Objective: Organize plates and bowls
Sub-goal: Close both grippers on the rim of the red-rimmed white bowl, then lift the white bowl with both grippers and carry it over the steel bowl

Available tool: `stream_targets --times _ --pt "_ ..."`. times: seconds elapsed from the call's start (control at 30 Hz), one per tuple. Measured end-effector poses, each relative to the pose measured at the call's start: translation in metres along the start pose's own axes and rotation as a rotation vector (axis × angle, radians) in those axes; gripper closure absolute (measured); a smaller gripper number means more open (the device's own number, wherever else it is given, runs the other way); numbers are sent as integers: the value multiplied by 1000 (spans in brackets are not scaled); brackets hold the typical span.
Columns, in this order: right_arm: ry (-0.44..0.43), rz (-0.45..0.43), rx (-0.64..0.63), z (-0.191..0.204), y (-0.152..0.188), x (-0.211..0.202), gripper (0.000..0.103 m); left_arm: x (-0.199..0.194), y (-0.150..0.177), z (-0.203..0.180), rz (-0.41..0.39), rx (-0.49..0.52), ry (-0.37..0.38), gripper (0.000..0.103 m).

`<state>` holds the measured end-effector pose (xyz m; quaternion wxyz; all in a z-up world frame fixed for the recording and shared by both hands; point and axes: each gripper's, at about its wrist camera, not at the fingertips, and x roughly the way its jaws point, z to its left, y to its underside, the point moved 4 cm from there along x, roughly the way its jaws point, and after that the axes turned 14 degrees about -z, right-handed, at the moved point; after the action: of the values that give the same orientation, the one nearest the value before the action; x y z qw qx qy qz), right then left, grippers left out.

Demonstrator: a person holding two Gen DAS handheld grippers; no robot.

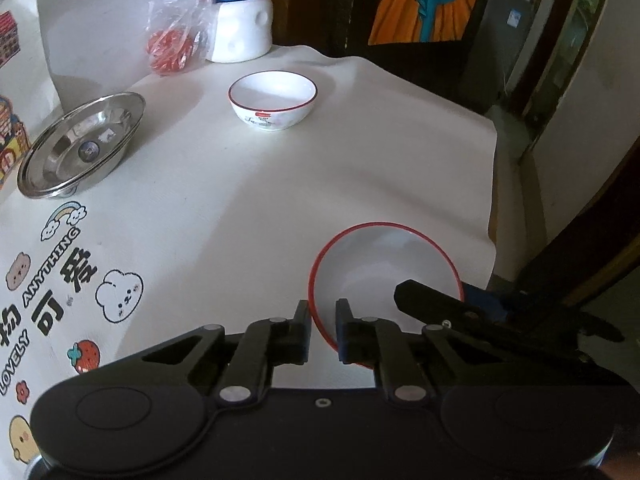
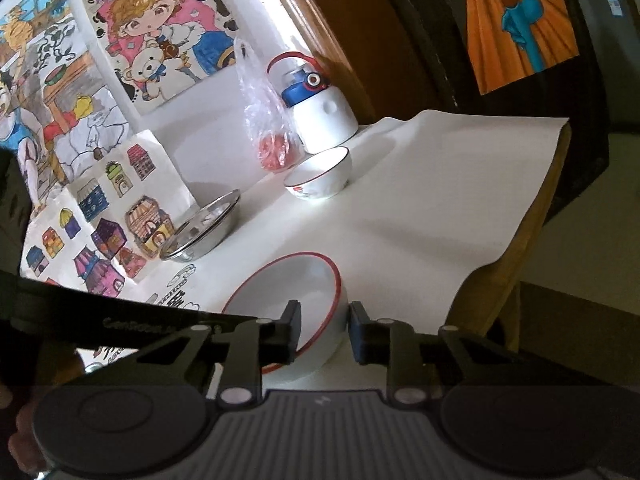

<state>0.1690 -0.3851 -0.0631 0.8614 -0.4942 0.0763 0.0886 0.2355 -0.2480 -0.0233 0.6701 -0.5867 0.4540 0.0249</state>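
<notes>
A white bowl with a red rim (image 1: 372, 268) sits near the table's front right edge. My left gripper (image 1: 322, 330) straddles its near rim, one finger inside and one outside, with a small gap. My right gripper (image 2: 325, 330) straddles the same bowl (image 2: 292, 292) on its right wall, jaws apart with a little room on each side. A second white bowl with a dark rim (image 1: 273, 100) (image 2: 320, 178) stands further back. A steel dish (image 1: 82, 144) (image 2: 204, 226) lies at the left.
A white and blue bottle (image 1: 240, 20) (image 2: 320, 108) and a plastic bag with red items (image 1: 172, 36) (image 2: 272, 136) stand at the back. The white cloth (image 1: 360, 152) ends in a drop at the right. Cartoon posters (image 2: 100, 80) cover the left wall.
</notes>
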Motion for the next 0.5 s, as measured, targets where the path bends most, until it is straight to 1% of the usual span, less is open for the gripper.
stream_targets --times 0.2,0.23,0.33,0.5 --pt "29 -18 4 8 1 -3 86 -8 5 4 -45 -61 4 92" --pt "24 -16 7 10 1 -4 88 -9 5 4 -49 -68 1 93" --pt "3 -19 11 19 0 -8 90 -17 7 9 -74 -98 -18 93" --pt "-63 -49 -24 53 -8 -18 90 -45 2 21 -142 -131 -39 93"
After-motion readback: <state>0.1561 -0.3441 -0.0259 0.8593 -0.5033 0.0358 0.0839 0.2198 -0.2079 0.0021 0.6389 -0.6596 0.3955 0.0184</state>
